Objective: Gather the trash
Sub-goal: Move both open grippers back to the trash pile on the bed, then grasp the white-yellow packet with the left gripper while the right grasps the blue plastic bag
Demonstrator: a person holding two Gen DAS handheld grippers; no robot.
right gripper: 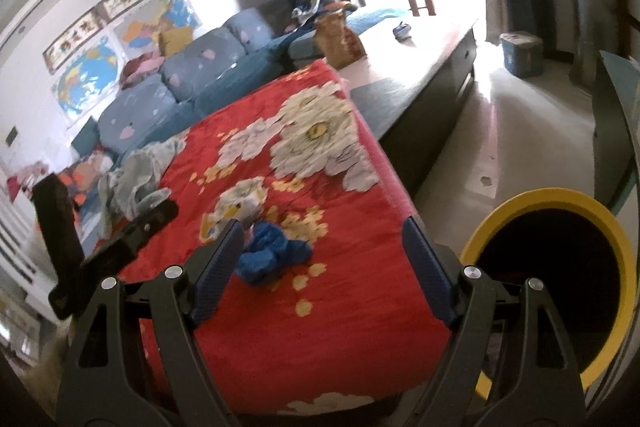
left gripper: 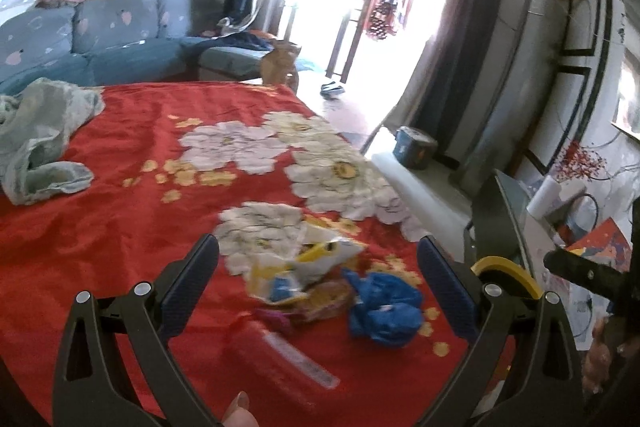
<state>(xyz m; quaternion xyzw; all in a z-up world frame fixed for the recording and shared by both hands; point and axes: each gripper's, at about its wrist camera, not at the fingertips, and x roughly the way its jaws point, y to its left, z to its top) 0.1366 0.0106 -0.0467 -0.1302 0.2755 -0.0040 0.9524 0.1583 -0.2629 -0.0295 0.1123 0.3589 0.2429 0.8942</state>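
Observation:
A pile of trash lies on the red flowered cloth (left gripper: pixel 120 235): a white and yellow snack wrapper (left gripper: pixel 308 263), a crumpled blue bag (left gripper: pixel 384 311), a pink and brown wrapper (left gripper: pixel 316 303) and a red packet (left gripper: pixel 280 363). My left gripper (left gripper: pixel 318 267) is open and empty, its jaws wide on either side of the pile. My right gripper (right gripper: pixel 322 247) is open and empty above the cloth's edge, with the blue bag (right gripper: pixel 272 255) beside its left finger. A yellow-rimmed bin (right gripper: pixel 560 267) stands to the right; its rim also shows in the left wrist view (left gripper: pixel 508 271).
A grey-green cloth (left gripper: pixel 40 135) lies crumpled at the far left of the table. A blue sofa (left gripper: pixel 100 39) stands behind. A low bench (right gripper: pixel 420 99) and a blue tub (right gripper: pixel 520 53) are on the floor at right. The other gripper's body (right gripper: pixel 112 255) shows at left.

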